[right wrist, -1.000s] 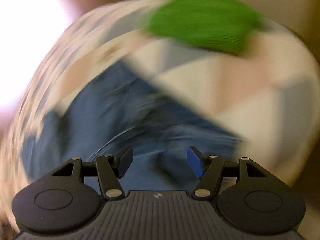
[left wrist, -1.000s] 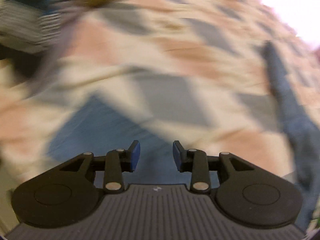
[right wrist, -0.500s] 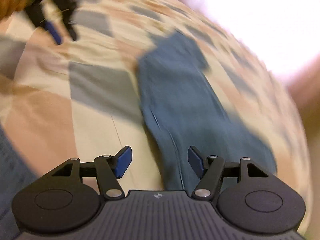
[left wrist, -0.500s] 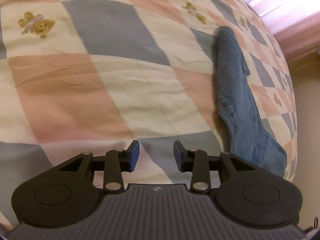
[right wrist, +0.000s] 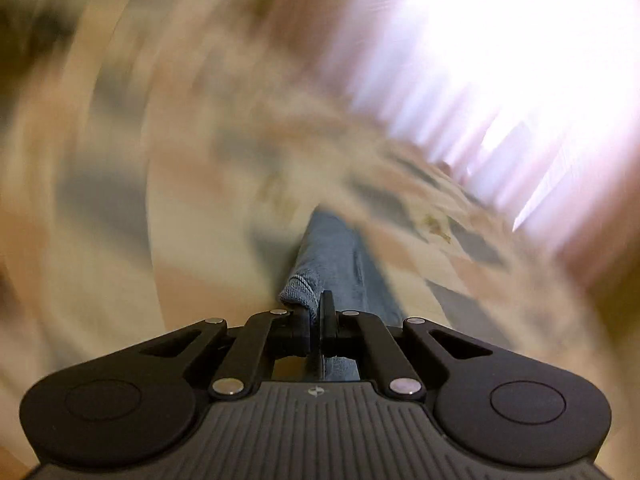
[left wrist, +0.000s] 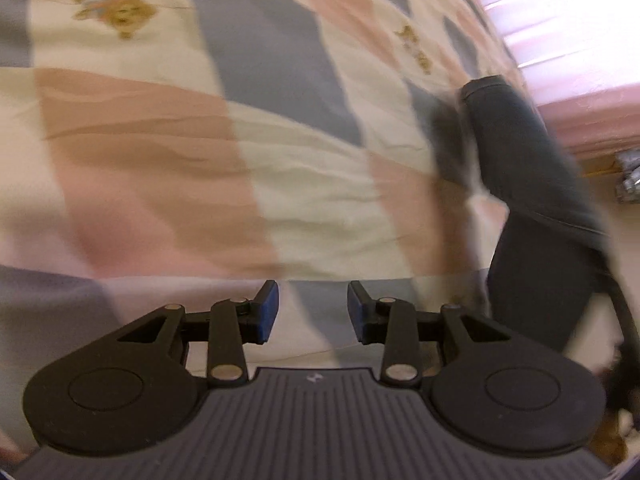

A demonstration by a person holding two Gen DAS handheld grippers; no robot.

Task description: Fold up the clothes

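Soft, matt checked cotton bedspread [left wrist: 160, 160] lies faintly creased on the bed — the blue jeans [right wrist: 336, 264] show coarse woven denim with a stitched hem, pinched in the right claw [right wrist: 320, 320] of matt black plastic — silver metal rivets.

One pair of jeans [right wrist: 340, 256], one patchwork quilt [left wrist: 168, 168] — two printed teddy bears [left wrist: 112, 4], two grippers [left wrist: 312, 312].
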